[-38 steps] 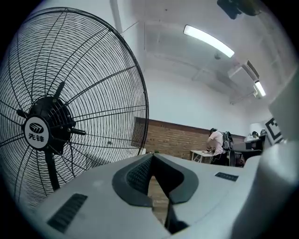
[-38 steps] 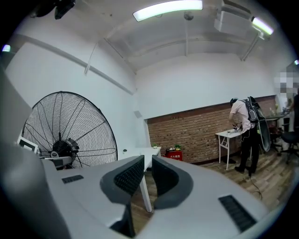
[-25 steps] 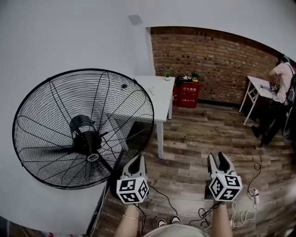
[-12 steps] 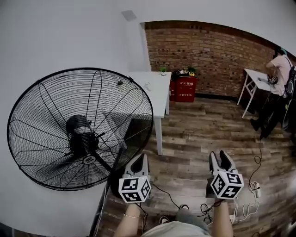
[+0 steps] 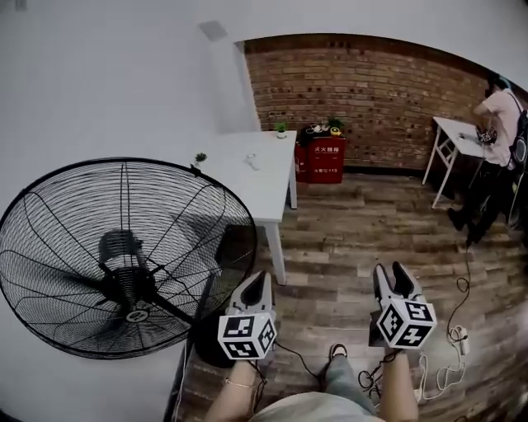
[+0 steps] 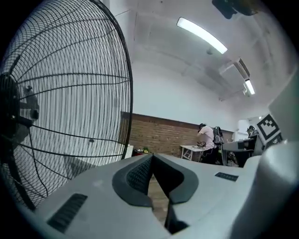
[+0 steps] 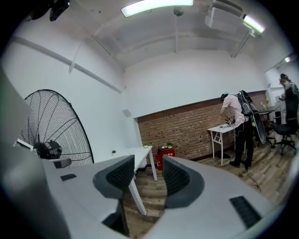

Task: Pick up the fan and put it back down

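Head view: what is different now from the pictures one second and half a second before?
The fan now shows lower and further left and looks flatter. The table and the brick wall shifted left too, so probably the camera moved, not the fan. Nothing was taken hold of or let go. Unchanged: the left gripper is shut and empty, the right gripper is open and empty, both low beside the fan.

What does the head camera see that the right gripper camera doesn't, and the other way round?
Only the head view shows the marker cubes on the left gripper and the right gripper, plus the cables. Only the right gripper view shows the ceiling light and its own jaws apart, with nothing between them. Both show the fan, the white table, the red box and the brick wall.
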Tool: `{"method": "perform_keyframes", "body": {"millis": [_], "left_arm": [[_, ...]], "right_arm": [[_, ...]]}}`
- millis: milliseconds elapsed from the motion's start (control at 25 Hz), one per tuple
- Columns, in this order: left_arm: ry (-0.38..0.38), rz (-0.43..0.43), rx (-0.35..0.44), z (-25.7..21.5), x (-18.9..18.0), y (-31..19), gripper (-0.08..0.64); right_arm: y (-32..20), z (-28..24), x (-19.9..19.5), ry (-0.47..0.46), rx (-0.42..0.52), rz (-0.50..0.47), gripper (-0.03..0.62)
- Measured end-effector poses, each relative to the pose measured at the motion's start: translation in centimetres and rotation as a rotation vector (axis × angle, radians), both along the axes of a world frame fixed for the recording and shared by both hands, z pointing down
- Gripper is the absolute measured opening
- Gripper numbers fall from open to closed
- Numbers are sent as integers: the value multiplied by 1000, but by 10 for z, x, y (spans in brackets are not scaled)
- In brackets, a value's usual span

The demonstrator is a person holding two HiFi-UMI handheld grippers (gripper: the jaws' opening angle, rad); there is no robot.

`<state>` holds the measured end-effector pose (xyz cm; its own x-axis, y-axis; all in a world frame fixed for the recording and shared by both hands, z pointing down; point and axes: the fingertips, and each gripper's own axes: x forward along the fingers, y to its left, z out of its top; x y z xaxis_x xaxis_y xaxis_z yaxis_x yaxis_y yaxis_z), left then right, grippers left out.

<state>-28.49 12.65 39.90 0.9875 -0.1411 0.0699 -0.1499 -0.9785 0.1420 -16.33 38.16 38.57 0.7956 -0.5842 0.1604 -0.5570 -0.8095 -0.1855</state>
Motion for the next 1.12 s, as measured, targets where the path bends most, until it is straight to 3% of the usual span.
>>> {"method": "perform_keyframes", "body": {"millis": [240,720,1120], "left_arm": [[-36,-51,-23,-1,76,-6,11],[-28,-165,-25,-18,209,-19,11],[-14,-252,-18,-21,271,-43,11]], "right_arm": [[7,-13,86,-10,-15,-5,186],[12,-21,242,-22,-9,-53,186],[-4,-8,320,-35,4,-124,186]]}}
